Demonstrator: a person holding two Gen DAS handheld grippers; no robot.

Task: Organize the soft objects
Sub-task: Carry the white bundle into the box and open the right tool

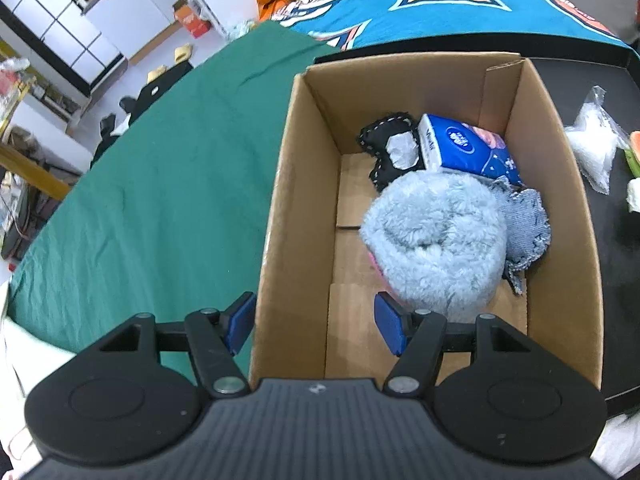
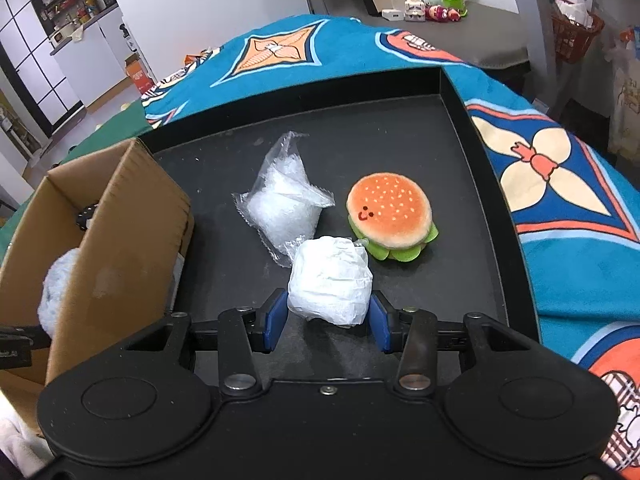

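Right now my left hand-held gripper (image 1: 316, 322) hangs over the near left wall of the cardboard box (image 1: 280, 208), its pads spread wide apart with nothing between them; one pad sits outside the wall above the green cloth (image 1: 160, 184), the other inside the box. Inside the box, a fluffy pale blue roll (image 1: 436, 240) fills the middle, a scrap of denim (image 1: 528, 228) lies just beside it toward the right wall, and behind it, toward the far wall, a blue tissue pack (image 1: 468, 148) rests against a small black pouch (image 1: 384, 148).

My right hand-held gripper (image 2: 328, 320) is over the black tray (image 2: 400, 128), which holds the box at its left side. Its two blue pads stand on either side of a white crumpled bundle (image 2: 330, 280), close to its flanks; I cannot tell whether they are pressing it or only bracketing it. Beyond the bundle, away from the box, a plush burger (image 2: 390, 216) sits on the tray, touching or nearly touching the bundle. A clear plastic bag of white filling (image 2: 284, 196) lies between the burger and the box, its corner against the bundle.
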